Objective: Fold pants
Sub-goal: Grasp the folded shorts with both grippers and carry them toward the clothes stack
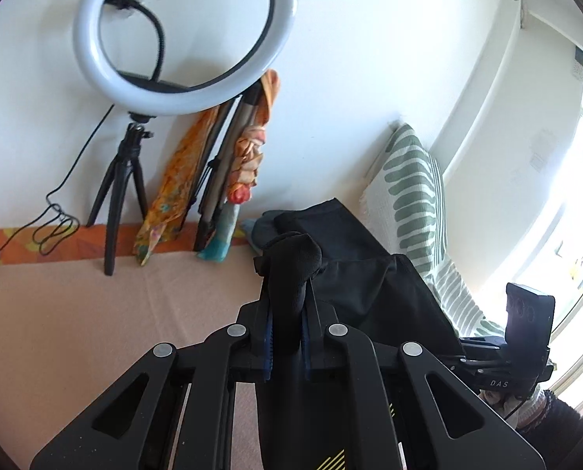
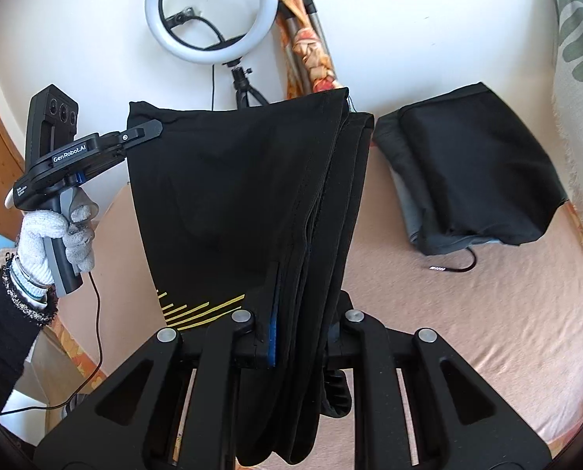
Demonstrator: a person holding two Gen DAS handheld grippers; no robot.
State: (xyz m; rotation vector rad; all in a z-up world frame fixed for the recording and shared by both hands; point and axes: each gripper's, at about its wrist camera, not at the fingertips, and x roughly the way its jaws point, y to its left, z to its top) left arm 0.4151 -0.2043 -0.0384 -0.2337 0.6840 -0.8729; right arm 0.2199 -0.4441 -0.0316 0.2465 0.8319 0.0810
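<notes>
I note both grippers, left gripper [image 2: 156, 128] and right gripper [image 2: 303, 297], pinching soft black pants [image 2: 244, 180], bunched in layered folds.

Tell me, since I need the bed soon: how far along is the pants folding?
Done: one folded dark garment lies on the bed. In hand: black pants hang lifted, clamped by the left hand-held gripper and right hand-held gripper. Left: fold them and lay them down.

- Support surface: bed with pale pink sheet [image 2: 487, 333], smooth, faint crease lines.
- Folded dark garment stack [image 2: 471, 164] lies on sheet near the wall.
- Ring light tripod [image 1: 117, 192] stands at far edge.
- Green-patterned pillow [image 1: 413, 192] along the side.
</notes>
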